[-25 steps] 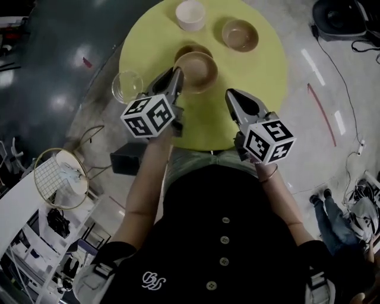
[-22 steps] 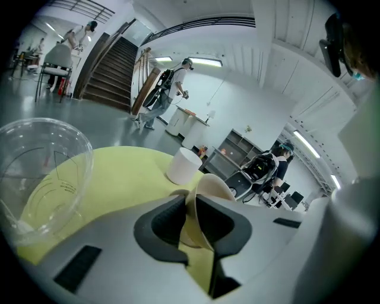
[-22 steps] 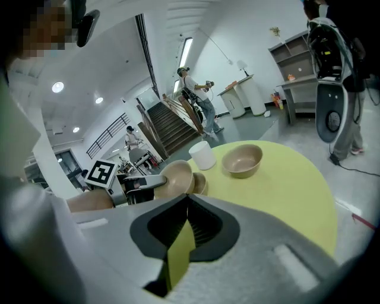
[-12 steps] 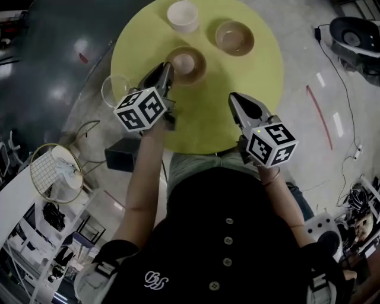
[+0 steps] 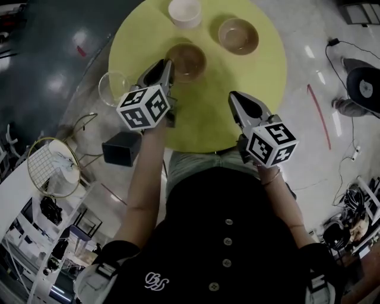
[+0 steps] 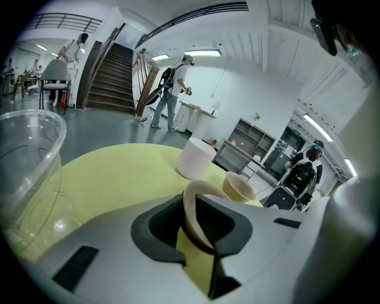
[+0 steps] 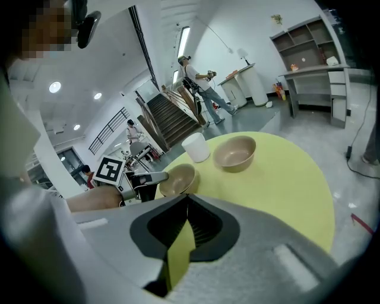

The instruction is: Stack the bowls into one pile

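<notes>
A brown bowl [image 5: 187,62] sits near the middle of the round yellow-green table [image 5: 208,113]. My left gripper [image 5: 168,65] is shut on its near-left rim, and the left gripper view shows the rim [image 6: 196,208] pinched between the jaws. A tan bowl [image 5: 238,35] stands to its right, and a white bowl [image 5: 185,12] sits at the far edge. My right gripper [image 5: 237,98] hovers over the table's near right, shut and holding nothing. The right gripper view shows the held brown bowl [image 7: 177,180], the tan bowl [image 7: 234,153] and the white bowl [image 7: 196,146].
A clear plastic bowl [image 5: 113,88] stands at the table's left edge, close beside my left gripper, and looms large in the left gripper view [image 6: 29,160]. A dark box [image 5: 121,148] and cables lie on the floor. People walk by the distant stairs.
The brown bowl in my left gripper has moved away from me and lower. A second brown bowl that showed just behind it a second ago is no longer seen apart from it.
</notes>
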`<state>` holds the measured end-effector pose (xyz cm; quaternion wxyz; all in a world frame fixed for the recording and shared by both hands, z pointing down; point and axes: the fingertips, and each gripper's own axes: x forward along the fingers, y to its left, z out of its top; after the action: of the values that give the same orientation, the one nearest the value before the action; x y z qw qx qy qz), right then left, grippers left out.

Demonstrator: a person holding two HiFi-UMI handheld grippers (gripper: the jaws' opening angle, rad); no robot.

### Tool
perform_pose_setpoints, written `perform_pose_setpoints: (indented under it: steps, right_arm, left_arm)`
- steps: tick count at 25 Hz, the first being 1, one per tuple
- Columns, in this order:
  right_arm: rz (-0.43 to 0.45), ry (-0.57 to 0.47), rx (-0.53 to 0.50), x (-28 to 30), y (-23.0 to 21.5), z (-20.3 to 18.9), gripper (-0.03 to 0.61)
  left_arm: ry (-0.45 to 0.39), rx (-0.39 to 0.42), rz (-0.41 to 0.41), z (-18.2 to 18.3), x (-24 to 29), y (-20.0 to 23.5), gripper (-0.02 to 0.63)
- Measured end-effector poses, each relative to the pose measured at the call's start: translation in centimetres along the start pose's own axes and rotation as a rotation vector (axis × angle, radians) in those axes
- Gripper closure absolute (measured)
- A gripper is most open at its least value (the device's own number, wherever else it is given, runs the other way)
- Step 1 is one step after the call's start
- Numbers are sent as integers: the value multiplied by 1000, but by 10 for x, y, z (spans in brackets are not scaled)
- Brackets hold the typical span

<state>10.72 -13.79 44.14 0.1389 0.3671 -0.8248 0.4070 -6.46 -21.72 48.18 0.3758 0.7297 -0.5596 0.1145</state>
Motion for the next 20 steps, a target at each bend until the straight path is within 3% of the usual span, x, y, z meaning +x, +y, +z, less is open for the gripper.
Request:
perform_pose_setpoints:
  steps: [6,15,20]
  right_arm:
    - [2,1,-1,1,3,0,578]
    - [8,-50,-19,-2,5,10,578]
    - [18,-58,-22,-9,0,14,578]
  left_arm:
    - [-20,13,8,3,-5,-4,503]
    - [-48,3,-41,5,-21,-26,499]
    - [-65,10,-96,11,-24,-59,499]
